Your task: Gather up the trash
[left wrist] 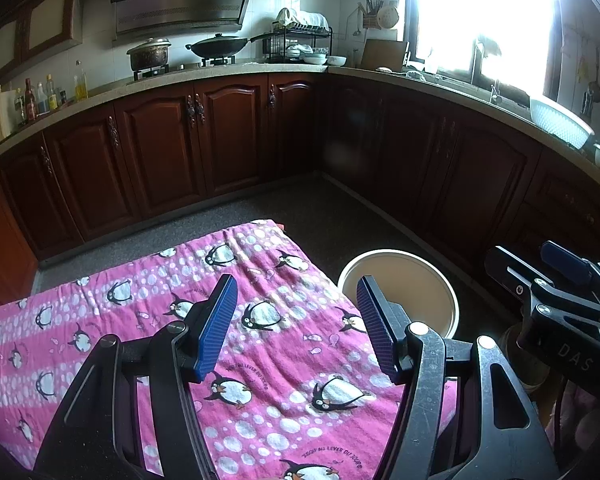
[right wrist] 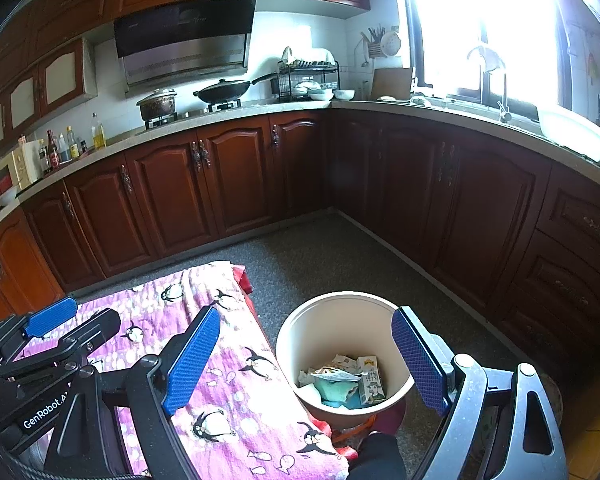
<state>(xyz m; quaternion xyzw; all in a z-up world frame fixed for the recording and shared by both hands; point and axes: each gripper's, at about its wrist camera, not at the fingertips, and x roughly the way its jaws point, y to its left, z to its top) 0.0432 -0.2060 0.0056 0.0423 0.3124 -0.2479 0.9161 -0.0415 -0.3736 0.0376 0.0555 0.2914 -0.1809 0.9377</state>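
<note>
Beside fuzzy pink penguin towel (right wrist: 236,392) — round cream bin (right wrist: 300,344), crumpled cartons (right wrist: 370,380)

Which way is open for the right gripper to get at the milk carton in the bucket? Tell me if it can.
Probably yes, from above. The bucket has no lid, and the milk carton lies on top of the other trash, uncovered. The right gripper is open and empty, hanging over the rim. The bucket's walls rule out a sideways approach.

Daylight blows out the window (left wrist: 488,12) at upper right; the cabinets (right wrist: 236,176) stay dim, and fisheye bending curves the edges.
</note>
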